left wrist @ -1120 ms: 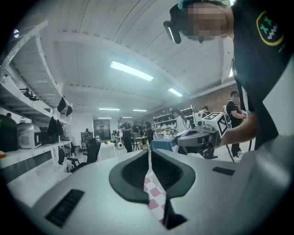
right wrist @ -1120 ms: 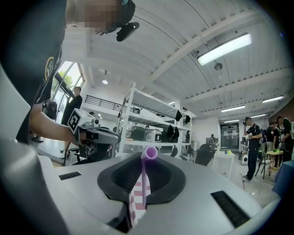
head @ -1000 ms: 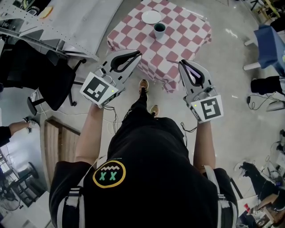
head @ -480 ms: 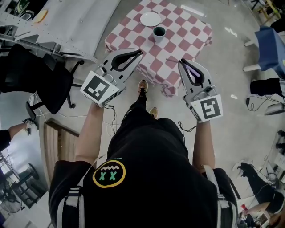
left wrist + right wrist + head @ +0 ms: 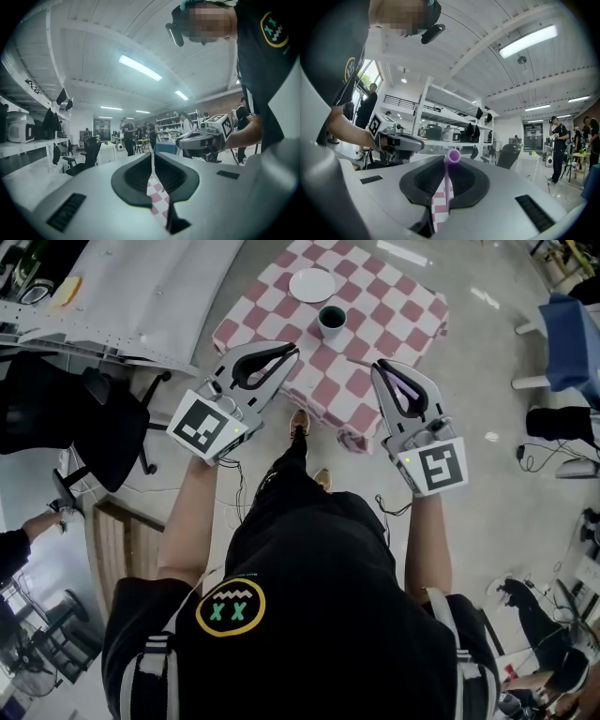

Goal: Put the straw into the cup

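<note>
The right gripper (image 5: 382, 371) pinches the purple straw (image 5: 448, 180) lengthwise between its jaws. The cup (image 5: 331, 319) stands well ahead and slightly left on the checked surface (image 5: 398, 310). The left gripper (image 5: 289, 352) has its jaws pressed together, empty.

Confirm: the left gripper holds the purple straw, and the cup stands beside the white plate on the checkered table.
Wrong gripper: the right gripper holds the purple straw, as the right gripper view shows. The cup stands beside the white plate on the checkered table.
</note>
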The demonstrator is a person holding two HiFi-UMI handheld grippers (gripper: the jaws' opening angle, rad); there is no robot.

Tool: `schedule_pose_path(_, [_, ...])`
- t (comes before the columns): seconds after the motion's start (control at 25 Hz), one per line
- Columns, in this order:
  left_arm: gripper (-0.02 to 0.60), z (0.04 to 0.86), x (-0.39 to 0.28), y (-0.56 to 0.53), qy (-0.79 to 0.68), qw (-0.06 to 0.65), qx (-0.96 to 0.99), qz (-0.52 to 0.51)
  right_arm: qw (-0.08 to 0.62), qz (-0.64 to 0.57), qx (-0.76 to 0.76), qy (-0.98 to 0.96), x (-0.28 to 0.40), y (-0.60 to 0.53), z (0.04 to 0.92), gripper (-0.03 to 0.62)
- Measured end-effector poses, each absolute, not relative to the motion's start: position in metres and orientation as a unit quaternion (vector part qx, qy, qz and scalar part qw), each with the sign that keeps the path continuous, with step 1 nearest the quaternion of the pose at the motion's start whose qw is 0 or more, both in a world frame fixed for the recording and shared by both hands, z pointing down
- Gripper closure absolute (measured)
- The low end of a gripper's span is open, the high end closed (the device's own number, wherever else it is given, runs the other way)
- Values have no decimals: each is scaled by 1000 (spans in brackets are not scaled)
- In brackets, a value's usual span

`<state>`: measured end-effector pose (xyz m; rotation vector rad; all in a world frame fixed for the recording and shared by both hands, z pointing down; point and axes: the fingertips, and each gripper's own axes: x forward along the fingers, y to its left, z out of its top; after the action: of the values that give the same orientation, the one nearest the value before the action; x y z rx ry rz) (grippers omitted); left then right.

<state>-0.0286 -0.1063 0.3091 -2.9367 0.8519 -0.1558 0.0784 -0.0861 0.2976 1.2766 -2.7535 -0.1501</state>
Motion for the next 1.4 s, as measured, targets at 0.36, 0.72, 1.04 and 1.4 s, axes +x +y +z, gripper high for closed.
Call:
schedule_pose_path(0.36, [546,311,-15,-162,250,34,-967,-31,51,-44,426,-902,73,-148,300,546])
schedule_pose_path(0.72, [546,314,-3,-202,237,26,-971,-19,47,-45,423,-904,58,-194,308,546])
schedule_pose_path(1.04, [546,326,-2,-231,233,19,-972,-18,54,-39,424,-903,53,-224,323,546])
schedule_pose_path(1.4, [546,345,3,-254,223,14,-974,-25,64,-32,430,-900,54,-250,348,546])
